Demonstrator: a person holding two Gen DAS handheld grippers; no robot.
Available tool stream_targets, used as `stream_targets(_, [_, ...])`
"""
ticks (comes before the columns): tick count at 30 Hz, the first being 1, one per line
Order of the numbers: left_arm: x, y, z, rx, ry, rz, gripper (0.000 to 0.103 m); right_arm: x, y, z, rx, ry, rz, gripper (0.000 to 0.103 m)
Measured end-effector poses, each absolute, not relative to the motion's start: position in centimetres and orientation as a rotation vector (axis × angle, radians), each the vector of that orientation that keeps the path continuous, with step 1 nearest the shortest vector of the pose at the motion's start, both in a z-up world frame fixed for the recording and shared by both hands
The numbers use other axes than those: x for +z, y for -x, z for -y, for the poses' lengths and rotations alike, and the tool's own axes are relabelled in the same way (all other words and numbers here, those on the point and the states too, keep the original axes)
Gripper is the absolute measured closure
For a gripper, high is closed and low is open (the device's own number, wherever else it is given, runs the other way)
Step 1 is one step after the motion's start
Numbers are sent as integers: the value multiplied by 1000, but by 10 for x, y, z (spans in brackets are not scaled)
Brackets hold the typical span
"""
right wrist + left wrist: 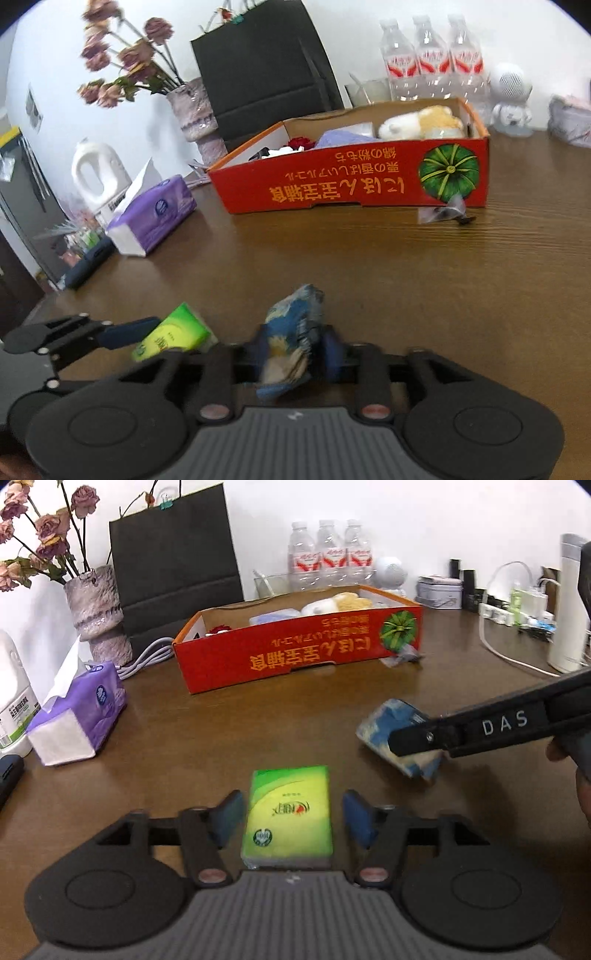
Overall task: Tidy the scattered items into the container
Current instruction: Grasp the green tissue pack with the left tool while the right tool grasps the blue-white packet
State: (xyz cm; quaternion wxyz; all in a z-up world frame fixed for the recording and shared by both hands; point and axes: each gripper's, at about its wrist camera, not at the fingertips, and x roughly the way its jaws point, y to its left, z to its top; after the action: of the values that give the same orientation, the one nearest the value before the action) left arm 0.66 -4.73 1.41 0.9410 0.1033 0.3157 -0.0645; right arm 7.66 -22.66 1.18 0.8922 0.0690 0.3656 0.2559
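Left gripper: jaws spread, straddling the green tissue pack, which lies flat near the table's near edge. Narrow gaps show between both blue pads and the pack's sides; no pinch.

Right gripper: the blue-and-cream packet stands on edge between its jaws, blurred. The jaws sit partly apart and close against the packet's sides. Cannot tell whether the pads press on it. In the left wrist view this packet rests on the wooden table, right of the green pack and just apart from it.

Container: red cardboard box toward the table's far edge, with printed lettering upside down. Inside it: a cream plush toy, a pale lilac pack, a small red item.

A small clear wrapper with dark contents lies on the table touching the box's near right corner.

Purple tissue pack sits near the table's left edge, well apart from the box.
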Motion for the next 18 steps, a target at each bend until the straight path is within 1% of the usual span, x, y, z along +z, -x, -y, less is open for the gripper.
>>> stream_targets(1, [15,-2,45,-151,-211,-635,25,14,-67,226,512,-133,-742,50])
stream_targets(2, [16,-2,42,-170,-198,-631,24,17,-58,226,488,-124,-722,48])
stream_targets(4, [12,-12,35,-175,-156,-666,30,22,-44,222,455,-102,-686,48])
stream_targets(5, [9,-17,32,-169,-138,-683,38,23,-41,216,447,-78,-672,49])
stream_targets(7, [7,-21,25,-190,-95,-695,43,25,-42,202,408,3,-651,49])
stream_targets(8, [8,-22,24,-190,-82,-692,53,24,-45,196,385,40,-637,49])
stream_targets(9, [9,-21,22,-187,-81,-689,56,23,-48,192,363,62,-629,49])
stream_targets(10, [9,-20,20,-185,-68,-686,56,20,-51,187,345,76,-624,50])
stream_targets(12, [9,-16,14,-173,-14,-677,57,15,-58,179,349,88,-648,62])
stream_targets(13, [10,-13,12,-167,4,-666,57,12,-62,176,359,92,-669,78])
stream_targets(14, [12,-8,10,-160,19,-649,57,9,-64,174,366,91,-687,83])
stream_targets(15, [15,-3,9,-155,24,-634,57,8,-63,174,366,86,-686,86])
stream_targets(16, [19,4,10,-142,22,-612,57,10,-60,174,358,78,-689,92])
stream_targets(18, [25,15,12,-114,6,-572,57,16,-47,178,354,36,-661,93])
